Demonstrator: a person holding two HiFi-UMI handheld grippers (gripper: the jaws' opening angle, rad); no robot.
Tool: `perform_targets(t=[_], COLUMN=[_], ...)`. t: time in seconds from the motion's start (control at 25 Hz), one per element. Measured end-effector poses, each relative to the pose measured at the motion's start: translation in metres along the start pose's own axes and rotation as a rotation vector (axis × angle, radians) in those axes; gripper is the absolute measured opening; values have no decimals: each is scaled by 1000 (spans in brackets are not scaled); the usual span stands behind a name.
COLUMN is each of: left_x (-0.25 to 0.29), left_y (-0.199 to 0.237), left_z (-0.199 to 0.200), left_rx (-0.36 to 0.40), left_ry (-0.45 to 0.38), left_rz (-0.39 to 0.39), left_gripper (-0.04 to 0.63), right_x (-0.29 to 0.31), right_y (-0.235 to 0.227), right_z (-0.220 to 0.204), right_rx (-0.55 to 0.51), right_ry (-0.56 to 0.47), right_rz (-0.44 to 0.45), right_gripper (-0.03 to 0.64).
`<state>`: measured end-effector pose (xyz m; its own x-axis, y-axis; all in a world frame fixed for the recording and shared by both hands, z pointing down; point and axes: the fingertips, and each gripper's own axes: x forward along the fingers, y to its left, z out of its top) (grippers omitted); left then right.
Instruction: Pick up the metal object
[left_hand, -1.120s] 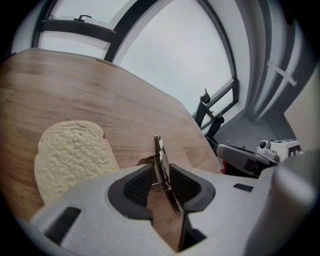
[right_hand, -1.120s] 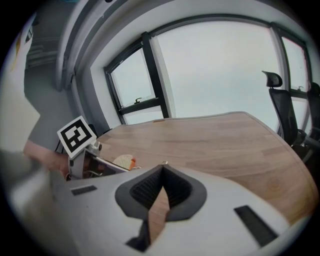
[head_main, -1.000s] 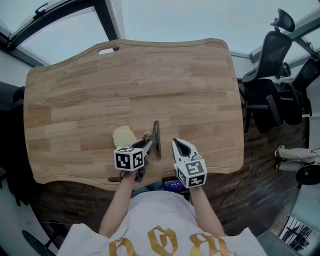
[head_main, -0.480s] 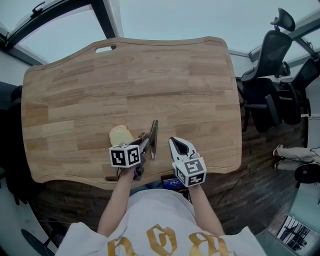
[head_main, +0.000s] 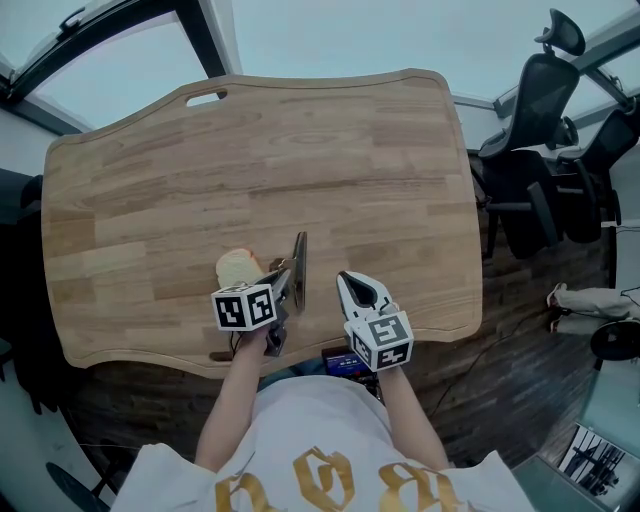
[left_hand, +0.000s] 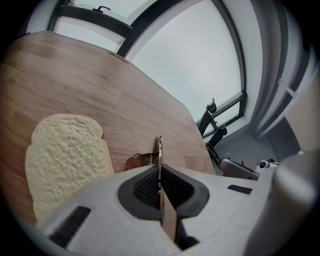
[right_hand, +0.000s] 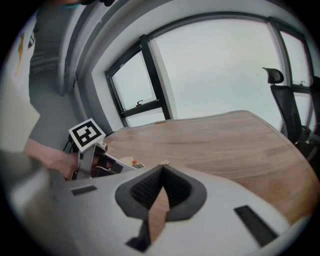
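Note:
The metal object (head_main: 299, 262) is a thin flat blade, standing on edge between the jaws of my left gripper (head_main: 283, 282), which is shut on it. In the left gripper view the metal object (left_hand: 159, 150) sticks out past the left gripper (left_hand: 160, 186) over the wooden table (left_hand: 125, 105). A slice of white bread (head_main: 238, 268) lies on the table just left of the blade, and the bread (left_hand: 65, 160) fills the lower left of the left gripper view. My right gripper (head_main: 356, 287) hovers beside it to the right near the front edge, shut and empty; its jaws (right_hand: 160, 192) meet.
The wooden table (head_main: 300, 150) has a handle slot (head_main: 212, 97) at its far left edge. Black office chairs (head_main: 540, 120) stand to the right of it. A small dark device (head_main: 345, 363) sits below the table's front edge.
The left gripper has shifted slightly left and away with the metal object in it. The right gripper has hardly moved.

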<state>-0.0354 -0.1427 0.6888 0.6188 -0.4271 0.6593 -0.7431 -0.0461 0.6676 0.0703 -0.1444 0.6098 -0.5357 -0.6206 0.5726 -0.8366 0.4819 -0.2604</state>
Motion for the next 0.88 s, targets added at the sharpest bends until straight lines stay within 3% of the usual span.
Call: perform_targets(t=[0.56, 0.88], left_x=[-2, -20], left_y=[-8, -21], left_z=[2, 24], left_rx=[-33, -50], left_ry=[-16, -129], left_rz=[-45, -94], left_gripper=[20, 20], right_x=[-4, -9], right_y=[-3, -3], right_z=[2, 14], right_rx=[-12, -38], right_ry=[1, -22], right_rz=[-22, -52], right_gripper=[11, 11])
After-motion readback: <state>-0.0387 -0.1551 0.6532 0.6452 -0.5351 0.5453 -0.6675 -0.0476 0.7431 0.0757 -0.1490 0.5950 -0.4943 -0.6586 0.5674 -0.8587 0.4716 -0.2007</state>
